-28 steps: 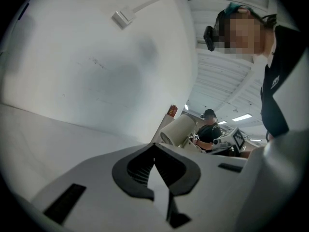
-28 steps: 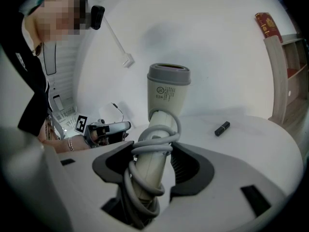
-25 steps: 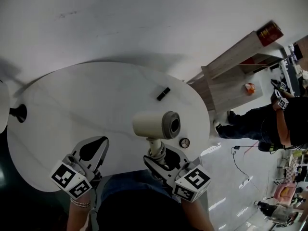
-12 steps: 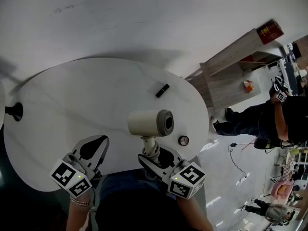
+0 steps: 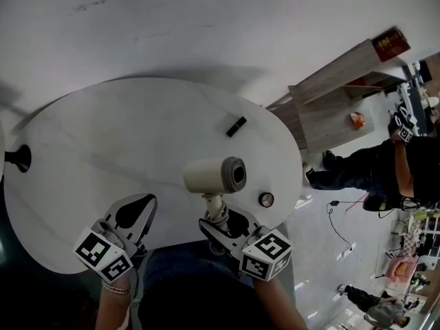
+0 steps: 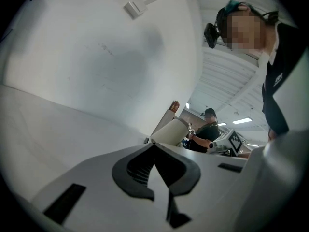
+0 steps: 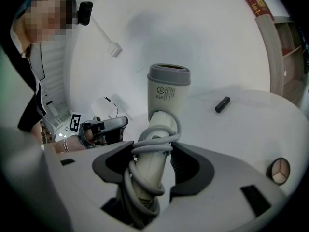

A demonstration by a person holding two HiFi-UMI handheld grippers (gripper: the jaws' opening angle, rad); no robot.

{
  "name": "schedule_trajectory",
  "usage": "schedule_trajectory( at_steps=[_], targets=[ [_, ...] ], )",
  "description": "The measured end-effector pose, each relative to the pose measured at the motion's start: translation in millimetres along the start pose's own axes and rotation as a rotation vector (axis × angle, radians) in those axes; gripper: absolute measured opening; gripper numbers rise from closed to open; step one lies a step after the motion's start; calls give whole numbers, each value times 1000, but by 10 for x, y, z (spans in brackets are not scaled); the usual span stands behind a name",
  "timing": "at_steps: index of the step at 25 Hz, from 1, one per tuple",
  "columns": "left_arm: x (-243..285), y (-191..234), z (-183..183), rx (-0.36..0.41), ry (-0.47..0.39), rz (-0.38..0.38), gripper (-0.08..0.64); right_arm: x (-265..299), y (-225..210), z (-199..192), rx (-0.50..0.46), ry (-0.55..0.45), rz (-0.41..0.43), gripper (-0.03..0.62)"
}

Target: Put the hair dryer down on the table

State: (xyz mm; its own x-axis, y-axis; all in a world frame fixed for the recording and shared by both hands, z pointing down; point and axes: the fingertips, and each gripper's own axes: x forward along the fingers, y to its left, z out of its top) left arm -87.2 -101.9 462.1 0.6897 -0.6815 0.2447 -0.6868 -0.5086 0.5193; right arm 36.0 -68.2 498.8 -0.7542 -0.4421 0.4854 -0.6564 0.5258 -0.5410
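The right tool (image 7: pixel 152 166) is clamped on the handle of the cream hair dryer (image 7: pixel 166 93), its jaws standing wide apart on either side with the dark pads pressed against the grey cord (image 7: pixel 149 149) that is wound in loops around the handle. The dryer is held upright over the near edge of the round white bench (image 5: pixel 103 150), barrel on top and lying crosswise, its grey end facing the bench's right side; it is not lying on the bench. The left tool (image 6: pixel 154 163) is closed, its tips meeting, with nothing between them, and it sits just beside the right one at the near rim. The handle's lower end is hidden under the right tool's jaws, and neither view shows whether any part of the dryer touches the surface. On the bench lie one small black stick (image 5: pixel 236 126), one small round disc (image 5: pixel 266 199) near the right rim, and one dark knobbed object (image 5: pixel 17 158) at the far left, too dim to name.
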Motion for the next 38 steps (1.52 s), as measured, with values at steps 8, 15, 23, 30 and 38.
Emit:
schedule_trajectory(
  at_steps=[8, 15, 23, 30, 38],
  targets=[
    [5, 70, -60, -15, 16, -11, 8, 117, -80, -102, 65, 13, -6, 255],
    [15, 146, -95, -36, 18, -24, 8, 221, -153, -163, 82, 27, -24, 255],
    [-53, 244, -123, -46, 27, -39, 8, 412, -183, -234, 143, 25, -32, 255],
    [-79, 350, -163, -73, 34, -42, 8, 518, -169, -283, 164, 34, -29, 255],
    [-86, 348, -221, -99, 36, -53, 8, 588, -184, -350, 205, 30, -35, 255]
  ],
)
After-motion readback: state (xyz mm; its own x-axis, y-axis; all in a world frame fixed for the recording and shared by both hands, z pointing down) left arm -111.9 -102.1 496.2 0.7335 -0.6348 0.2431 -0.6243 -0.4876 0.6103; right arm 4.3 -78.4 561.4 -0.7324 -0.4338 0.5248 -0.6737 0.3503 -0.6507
